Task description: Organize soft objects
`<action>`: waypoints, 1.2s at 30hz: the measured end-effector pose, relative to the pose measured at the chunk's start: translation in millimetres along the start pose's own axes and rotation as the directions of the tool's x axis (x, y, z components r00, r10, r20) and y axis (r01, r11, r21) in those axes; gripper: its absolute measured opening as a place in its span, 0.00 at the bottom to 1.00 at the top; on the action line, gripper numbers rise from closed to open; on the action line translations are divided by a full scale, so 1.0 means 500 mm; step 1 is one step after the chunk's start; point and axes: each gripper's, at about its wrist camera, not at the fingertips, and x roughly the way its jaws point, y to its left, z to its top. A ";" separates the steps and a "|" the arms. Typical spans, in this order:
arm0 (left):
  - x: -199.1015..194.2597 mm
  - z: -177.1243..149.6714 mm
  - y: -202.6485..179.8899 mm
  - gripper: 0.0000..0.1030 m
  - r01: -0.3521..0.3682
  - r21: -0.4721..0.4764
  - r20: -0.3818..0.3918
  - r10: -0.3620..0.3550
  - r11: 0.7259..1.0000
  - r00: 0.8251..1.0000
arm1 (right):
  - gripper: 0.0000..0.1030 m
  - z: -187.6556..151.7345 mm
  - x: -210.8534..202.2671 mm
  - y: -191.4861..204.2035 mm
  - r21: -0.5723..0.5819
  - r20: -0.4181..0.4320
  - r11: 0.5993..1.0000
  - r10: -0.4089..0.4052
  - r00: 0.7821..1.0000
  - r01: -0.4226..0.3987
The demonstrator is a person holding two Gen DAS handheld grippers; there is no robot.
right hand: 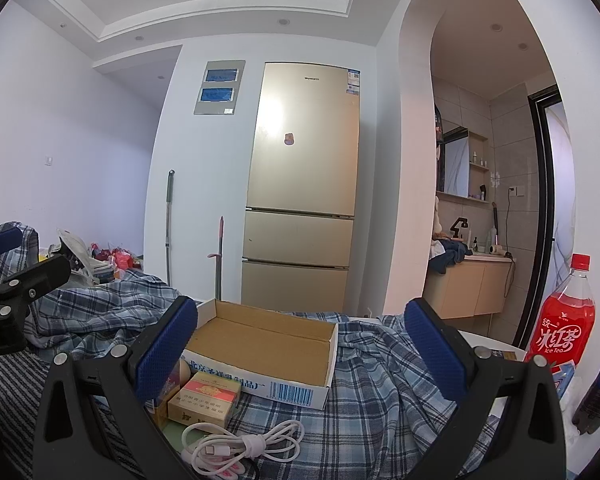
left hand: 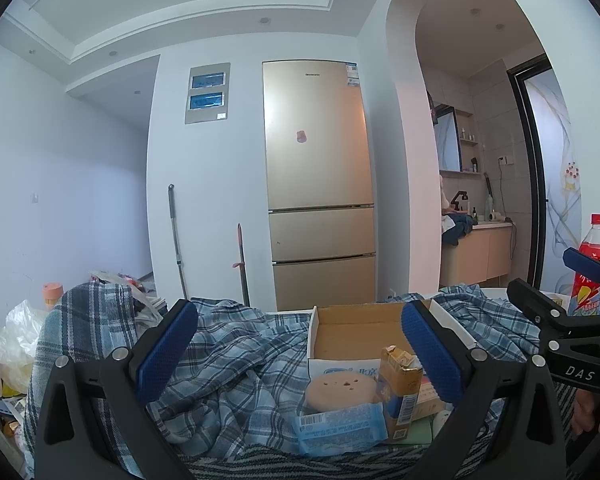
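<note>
Right wrist view, plaid cloth (right hand: 360,396) over table, gold fridge (right hand: 300,168) behind, both grippers' jaws wide apart, empty

Between your blue-padded fingers (right hand: 162,352): blue-and-white plaid cloth (right hand: 364,392), brown-lined white box (right hand: 260,344), white cable (right hand: 244,446). Right of them: red bottle (right hand: 564,320).

A home: gold fridge (left hand: 318,184), bathroom vanity (right hand: 466,286), mop (right hand: 168,216).

A gold three-door fridge (right hand: 300,176) stands against the white wall beside two mop handles (right hand: 167,220), with a red iced-tea bottle (right hand: 565,320) at right and a coiled white cable (right hand: 244,446) in front.
</note>
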 end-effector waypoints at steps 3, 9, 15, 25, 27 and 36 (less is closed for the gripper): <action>0.002 -0.002 -0.001 1.00 0.000 0.001 0.001 0.000 1.000 1.000 | 1.00 0.006 -0.002 -0.001 0.001 0.004 1.000 0.001 1.000 -0.001; 0.002 0.000 0.001 1.00 0.000 0.000 0.000 0.000 1.000 1.000 | 1.00 0.007 -0.009 -0.004 0.007 0.015 1.000 -0.024 1.000 0.024; 0.000 0.003 0.002 1.00 -0.006 0.003 0.000 0.006 1.000 1.000 | 1.00 0.007 -0.009 0.001 0.003 0.013 1.000 -0.013 1.000 0.013; -0.005 0.003 0.009 1.00 -0.010 0.010 0.021 0.010 1.000 1.000 | 1.00 0.006 -0.005 -0.003 0.011 0.001 1.000 0.015 1.000 -0.015; -0.015 0.008 -0.001 1.00 -0.011 0.015 0.021 0.010 1.000 1.000 | 1.00 0.006 -0.003 -0.007 0.021 -0.002 0.999 0.035 0.999 -0.035; -0.005 0.009 0.001 1.00 0.026 0.005 -0.021 -0.026 1.000 0.999 | 1.00 0.009 -0.002 -0.006 0.011 0.000 0.999 0.050 0.999 -0.050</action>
